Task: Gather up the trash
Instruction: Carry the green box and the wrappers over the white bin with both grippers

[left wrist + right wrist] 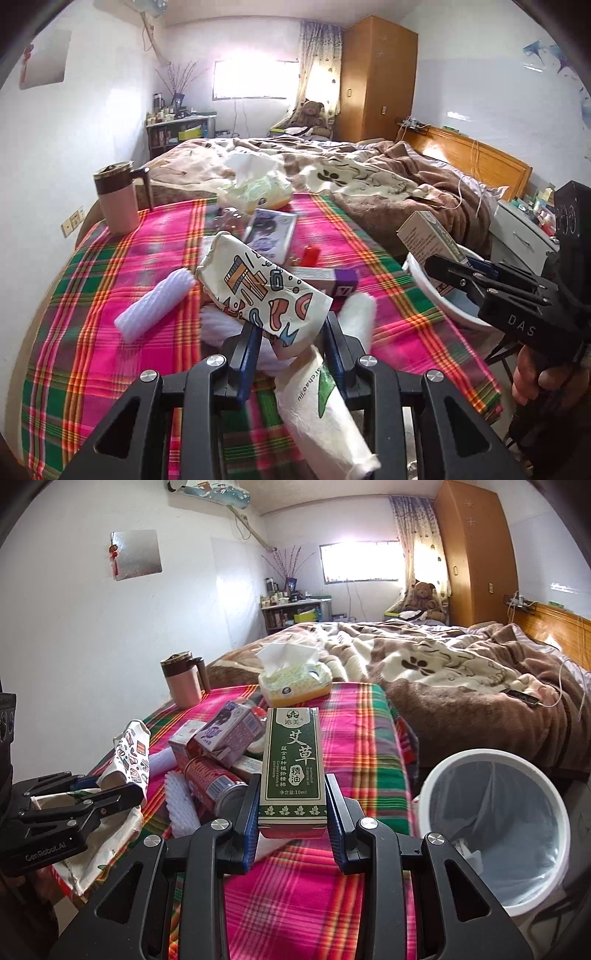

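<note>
My left gripper [291, 336] is shut on a crumpled paper bag with a colourful print [258, 288], held above the plaid tablecloth [92, 350]. A white paper bag with green print [325, 417] hangs under the fingers; whether it is gripped too, I cannot tell. My right gripper [291, 786] is shut on an upright green box with white characters [293, 764]. A white bin with a clear liner [480, 754] stands just right of it, off the table's edge. In the left wrist view, the right gripper [443, 269] holds the box [424, 236] over the bin's rim [454, 314].
On the cloth lie a purple carton [225, 731], a red can [210, 779] and white foam sleeves [155, 306]. A tissue pack [295, 683] and a pink mug [183, 681] stand at the far edge. Behind the table is a bed with a brown blanket [461, 686].
</note>
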Action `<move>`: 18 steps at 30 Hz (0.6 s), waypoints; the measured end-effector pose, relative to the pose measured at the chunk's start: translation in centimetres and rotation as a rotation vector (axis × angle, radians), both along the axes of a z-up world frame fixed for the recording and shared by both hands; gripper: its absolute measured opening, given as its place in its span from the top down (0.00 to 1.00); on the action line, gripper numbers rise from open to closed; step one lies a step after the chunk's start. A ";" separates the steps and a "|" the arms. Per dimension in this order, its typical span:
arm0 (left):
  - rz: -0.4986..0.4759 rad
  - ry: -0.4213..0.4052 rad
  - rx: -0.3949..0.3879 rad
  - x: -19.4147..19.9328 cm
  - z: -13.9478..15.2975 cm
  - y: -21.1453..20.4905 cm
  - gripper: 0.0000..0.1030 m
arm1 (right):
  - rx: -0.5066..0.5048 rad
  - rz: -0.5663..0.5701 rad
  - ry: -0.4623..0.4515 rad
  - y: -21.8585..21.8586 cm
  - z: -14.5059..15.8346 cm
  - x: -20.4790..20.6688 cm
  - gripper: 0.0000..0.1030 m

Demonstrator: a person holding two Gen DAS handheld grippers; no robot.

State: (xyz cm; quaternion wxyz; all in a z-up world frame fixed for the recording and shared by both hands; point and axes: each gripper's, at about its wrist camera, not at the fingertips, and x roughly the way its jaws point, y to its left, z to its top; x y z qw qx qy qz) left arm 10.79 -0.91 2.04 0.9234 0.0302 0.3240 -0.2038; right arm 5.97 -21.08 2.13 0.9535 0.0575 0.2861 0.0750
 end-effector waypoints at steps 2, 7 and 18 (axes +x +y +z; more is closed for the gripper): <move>-0.018 -0.004 -0.003 -0.2 0.3 -1.0 0.67 | -0.003 -0.012 -0.007 -0.5 0.2 -0.3 0.68; -0.061 -0.020 -0.004 -0.6 1.0 -3.7 0.67 | -0.011 -0.052 -0.023 -2.2 0.7 -1.1 0.68; -0.163 -0.039 -0.011 -0.5 2.0 -10.0 0.67 | -0.023 -0.158 -0.038 -6.6 1.1 -2.3 0.68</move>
